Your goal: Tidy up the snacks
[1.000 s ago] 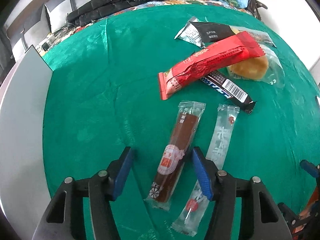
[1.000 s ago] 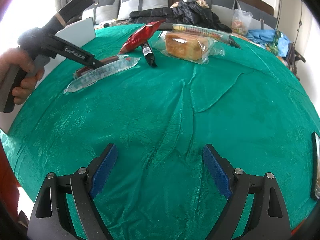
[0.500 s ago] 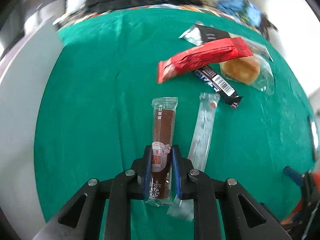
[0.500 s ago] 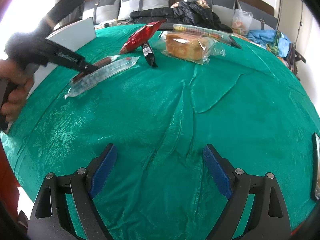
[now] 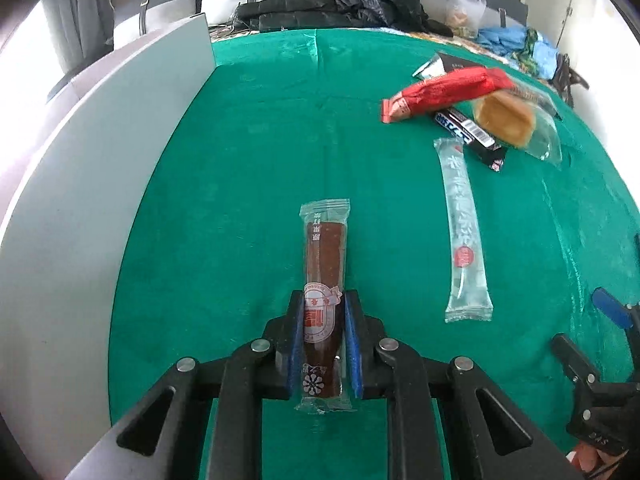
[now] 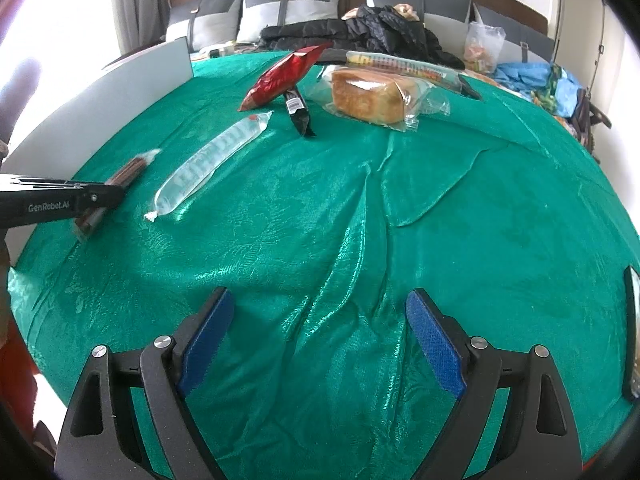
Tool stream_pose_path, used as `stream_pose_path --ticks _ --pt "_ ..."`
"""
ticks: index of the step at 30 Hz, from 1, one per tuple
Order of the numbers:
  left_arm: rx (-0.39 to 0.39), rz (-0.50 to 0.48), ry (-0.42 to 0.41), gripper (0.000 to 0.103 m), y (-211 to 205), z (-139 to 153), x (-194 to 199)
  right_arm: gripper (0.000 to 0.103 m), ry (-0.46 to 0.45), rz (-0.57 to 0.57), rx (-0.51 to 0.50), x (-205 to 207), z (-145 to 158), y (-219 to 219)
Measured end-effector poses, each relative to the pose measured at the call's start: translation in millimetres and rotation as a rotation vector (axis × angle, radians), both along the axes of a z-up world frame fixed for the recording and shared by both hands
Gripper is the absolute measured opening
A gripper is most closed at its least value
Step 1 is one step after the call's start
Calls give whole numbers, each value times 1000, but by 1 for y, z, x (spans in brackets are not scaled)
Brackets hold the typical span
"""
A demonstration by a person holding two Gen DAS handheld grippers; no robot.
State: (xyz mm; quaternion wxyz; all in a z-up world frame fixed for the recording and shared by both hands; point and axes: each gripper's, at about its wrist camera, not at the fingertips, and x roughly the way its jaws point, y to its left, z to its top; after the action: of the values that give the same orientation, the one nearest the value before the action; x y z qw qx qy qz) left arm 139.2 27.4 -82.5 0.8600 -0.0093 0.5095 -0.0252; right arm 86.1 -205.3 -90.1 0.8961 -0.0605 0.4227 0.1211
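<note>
Now closed on the brown bar (image 5: 323,280): left gripper (image 5: 322,340), open a second ago, clamps its near half. Bar shifted away from the clear stick (image 5: 464,232), toward the grey panel (image 5: 100,184); whether lifted off the bench (image 5: 260,140) not determinable. Right gripper (image 6: 320,340) unchanged, wide open, empty, over bare cloth. First snack secured; placement pending.
</note>
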Motion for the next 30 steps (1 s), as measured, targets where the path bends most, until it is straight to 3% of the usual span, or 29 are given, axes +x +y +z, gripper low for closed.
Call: stream_pose_path --ticks 2,4,6,13,23,30 --pt "-13 -4 0 23 3 -2 2 91 -1 0 0 1 0 0" --pt "-35 1 -6 35 5 -3 3 91 -3 0 1 0 0 0" --pt "-47 14 -6 66 6 -5 2 91 -9 0 2 -1 0 -1" --pt "23 -5 -20 69 -6 -8 -1 91 -27 -2 5 -4 -1 -1" --pt "28 4 -8 86 0 -11 3 91 -50 -10 11 -7 -3 -2" --pt "30 -15 -9 91 3 -13 2 91 -57 -14 12 -9 -3 -2"
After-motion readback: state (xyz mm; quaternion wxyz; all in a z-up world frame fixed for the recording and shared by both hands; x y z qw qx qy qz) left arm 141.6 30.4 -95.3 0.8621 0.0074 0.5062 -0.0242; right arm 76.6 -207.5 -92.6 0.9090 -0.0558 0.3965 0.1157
